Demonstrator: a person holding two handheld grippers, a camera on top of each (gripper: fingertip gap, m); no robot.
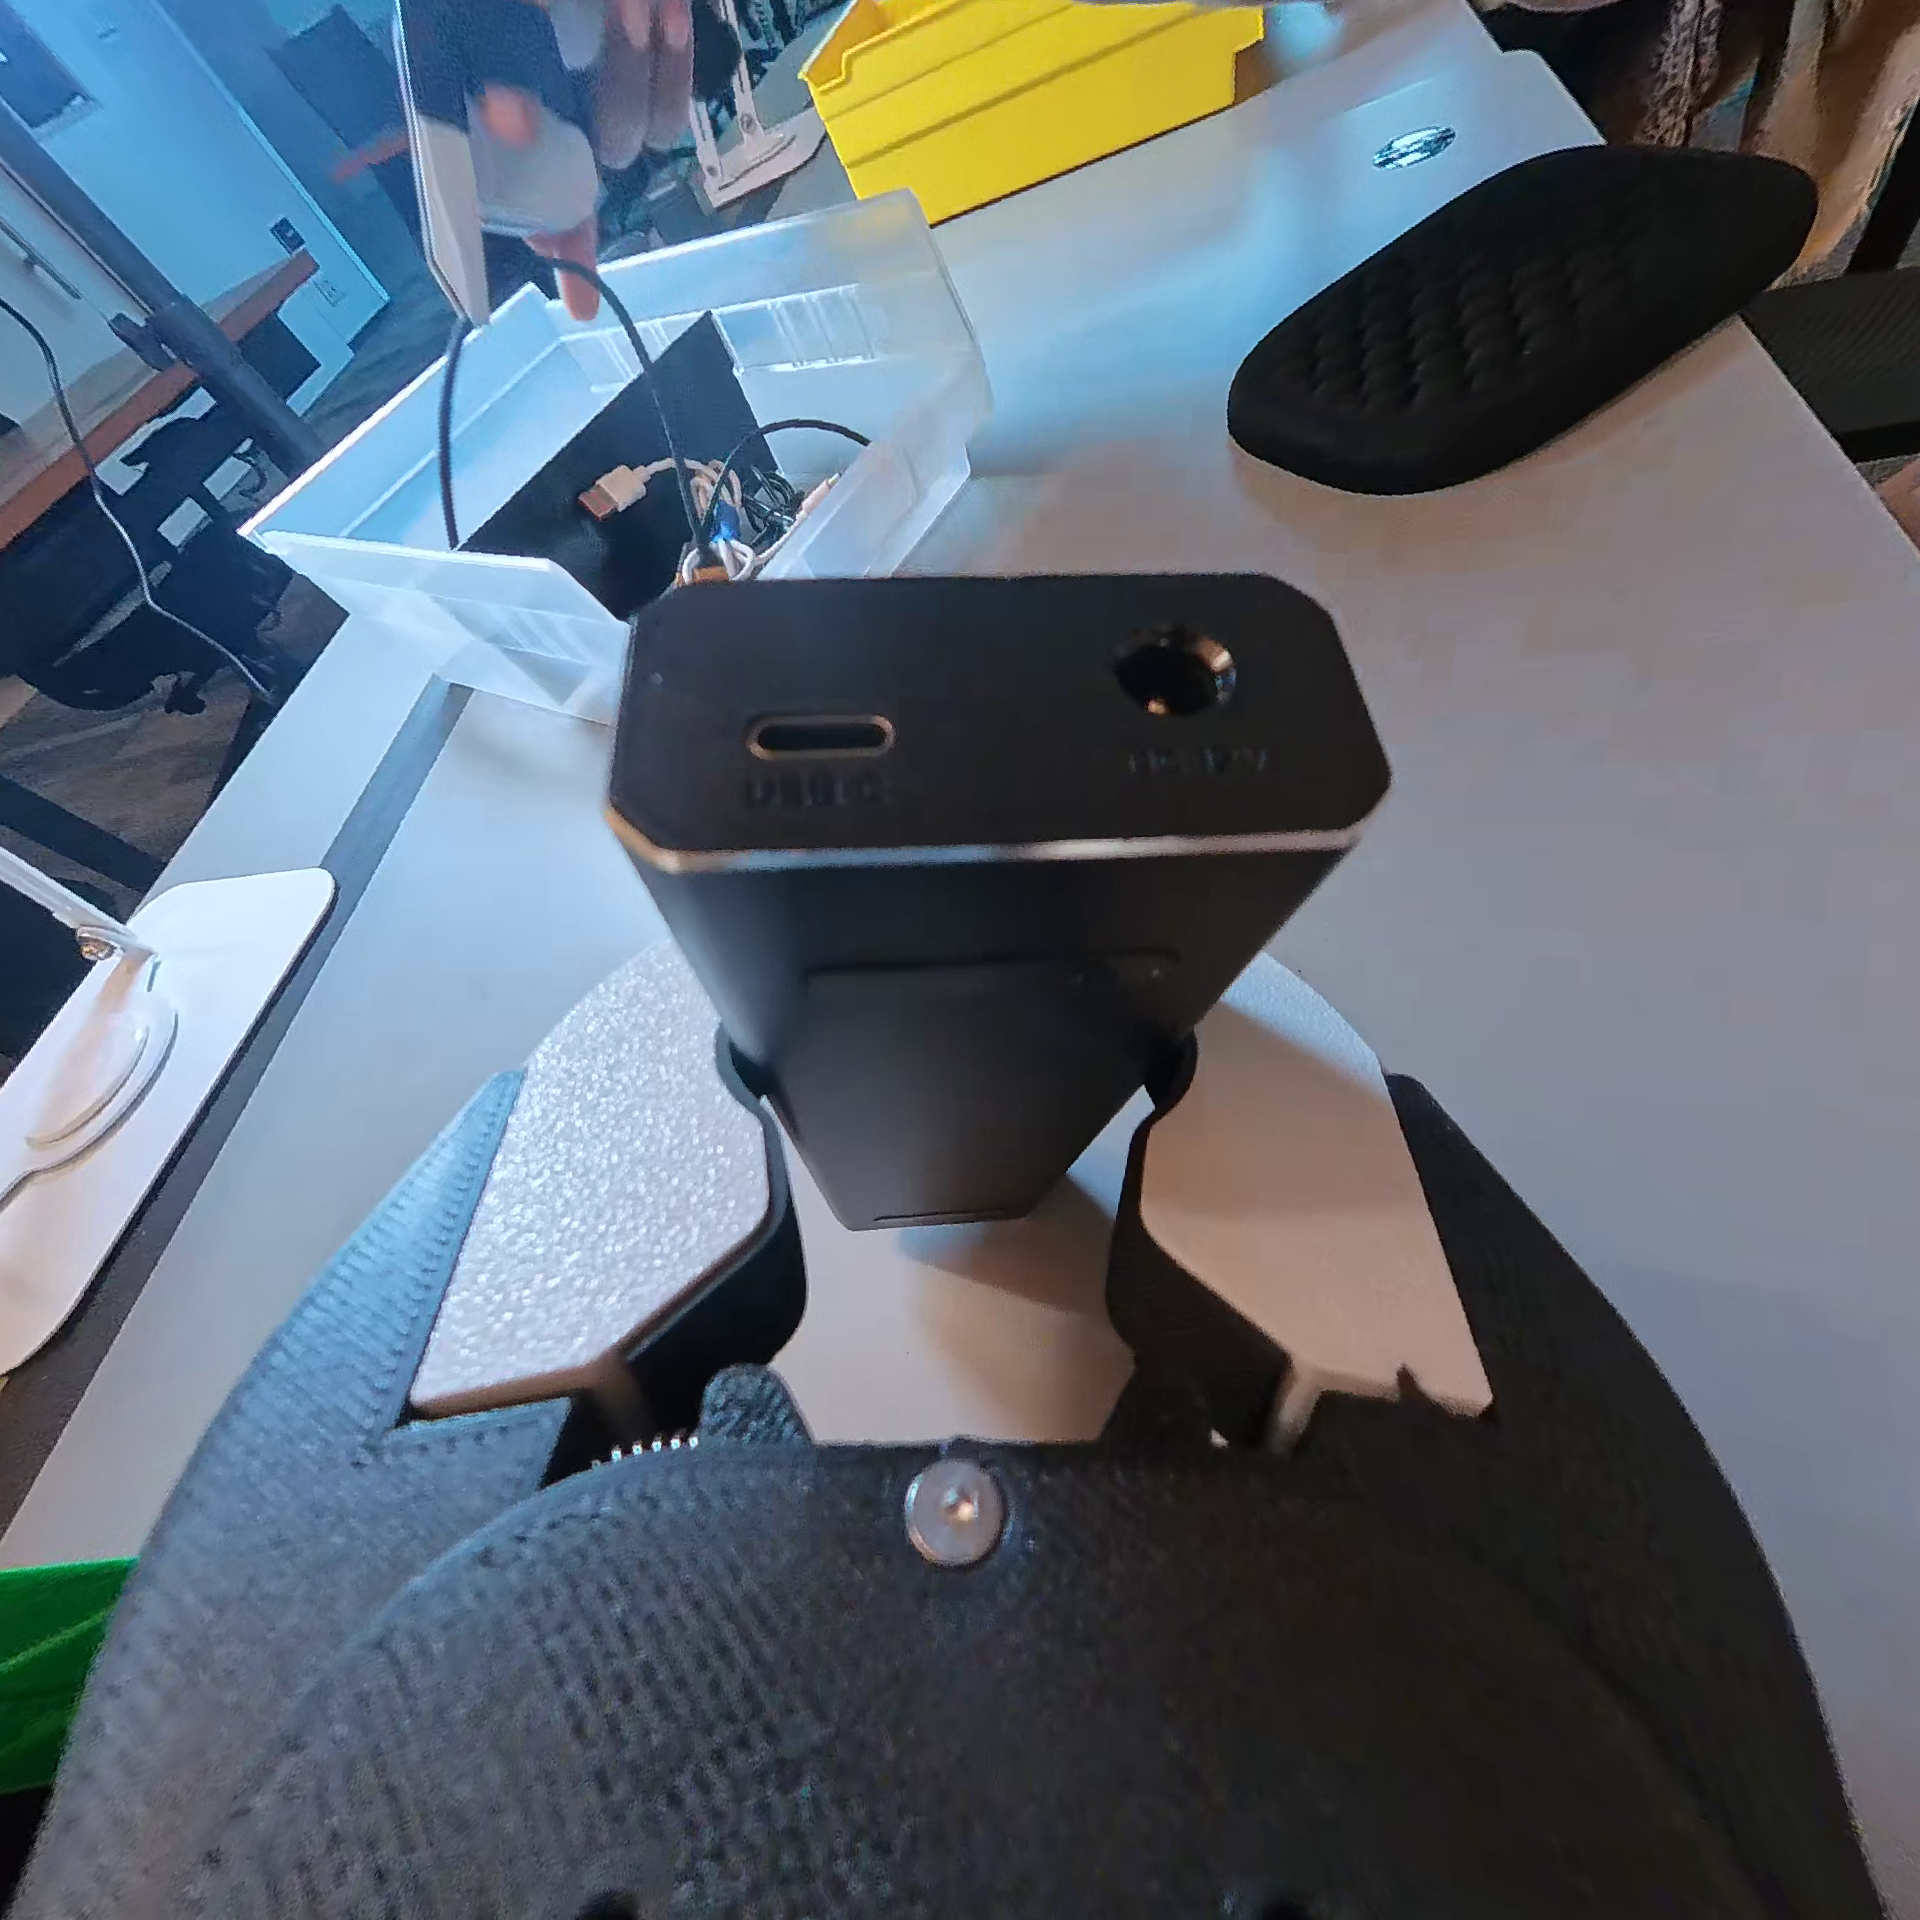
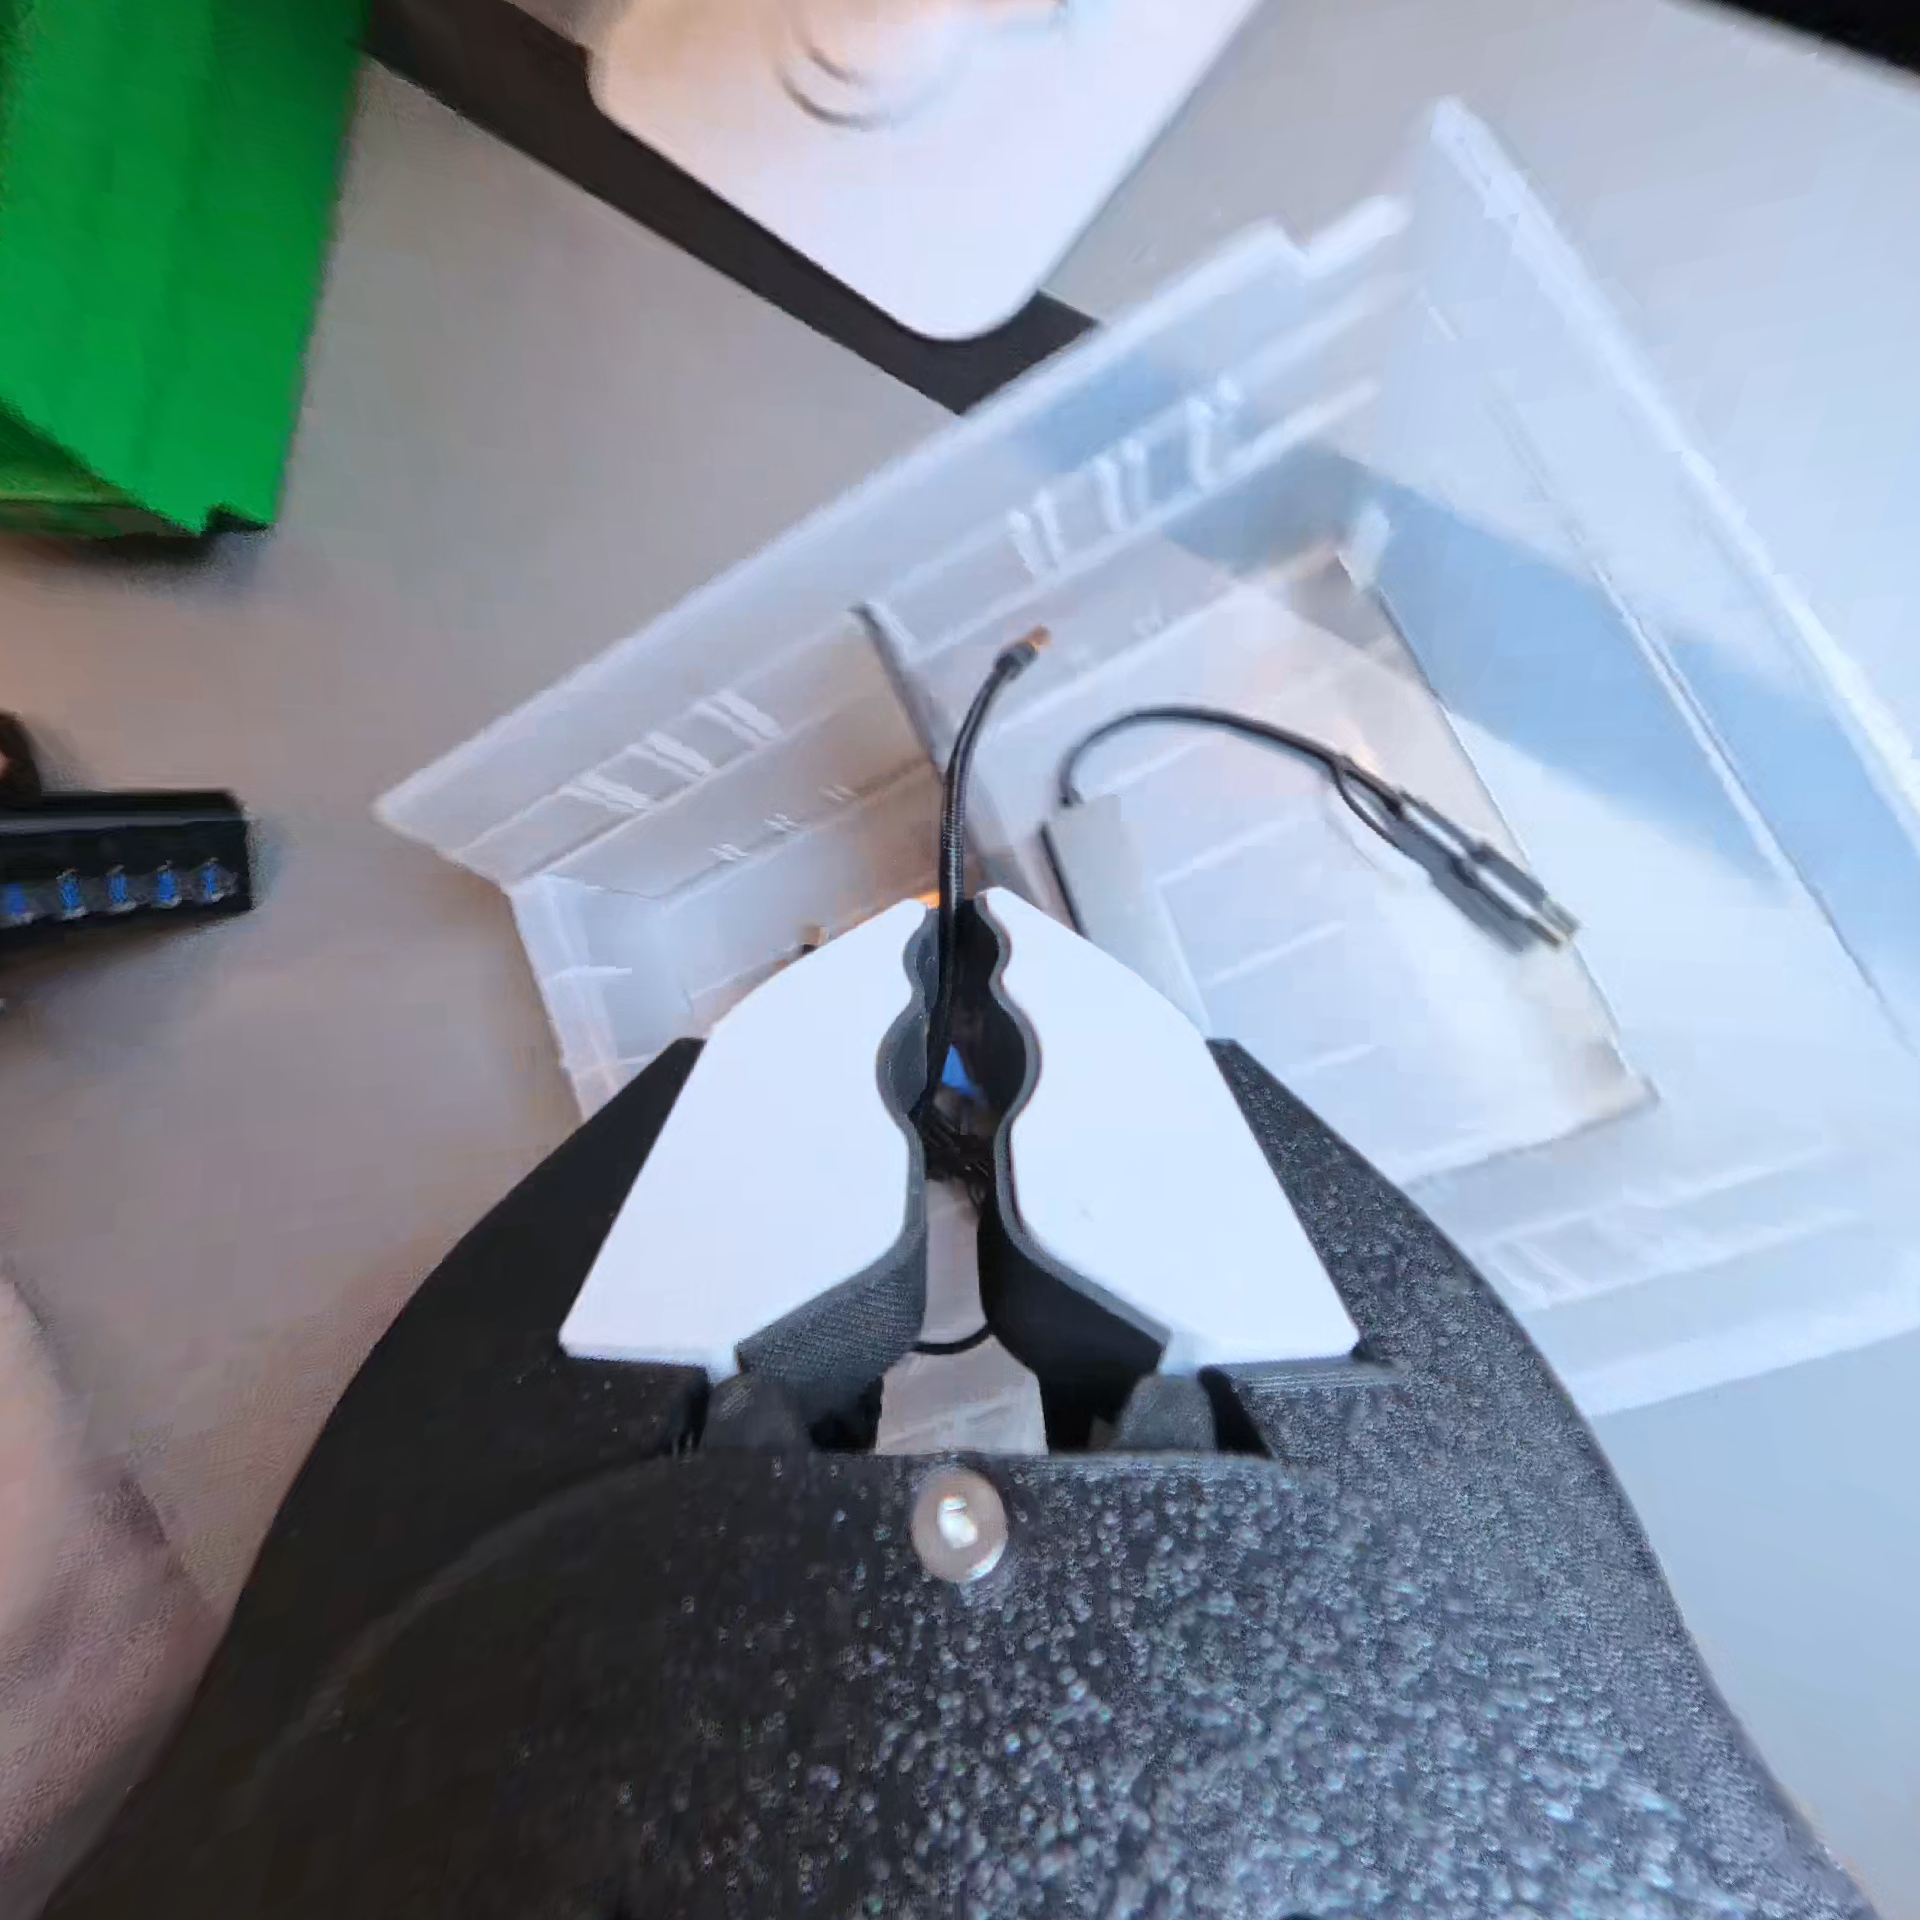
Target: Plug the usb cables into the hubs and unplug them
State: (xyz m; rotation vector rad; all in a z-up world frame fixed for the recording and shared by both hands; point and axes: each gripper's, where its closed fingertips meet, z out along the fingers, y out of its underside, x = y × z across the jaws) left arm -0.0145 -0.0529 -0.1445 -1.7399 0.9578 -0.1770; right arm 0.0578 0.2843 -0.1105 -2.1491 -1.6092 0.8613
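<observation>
My left gripper [image 1: 956, 1070] is shut on a black USB hub [image 1: 987, 831] and holds it above the white table [image 1: 1507, 831]. The hub's end face, with an oval port and a round jack, points at the camera. My right gripper [image 2: 951, 914] is shut on a thin black cable [image 2: 961, 769] over a clear plastic bin [image 2: 727, 790]. The cable's small plug tip [image 2: 1023, 644] sticks up past the fingertips. In the left wrist view this cable [image 1: 644, 364] hangs from the far gripper into the bin [image 1: 831, 301]. A black hub with blue ports [image 2: 125, 873] shows at the left edge.
Another black cable with a USB plug [image 2: 1455, 873] lies in the bin, and more cables [image 1: 717, 509] are bundled there. A yellow bin [image 1: 1039, 94] and a black oval pad [image 1: 1507, 322] sit at the back. A white stand base [image 1: 135, 1039] and a green object [image 2: 156, 260] are near. Across from one pair of fingers to the other is roughly 35 cm.
</observation>
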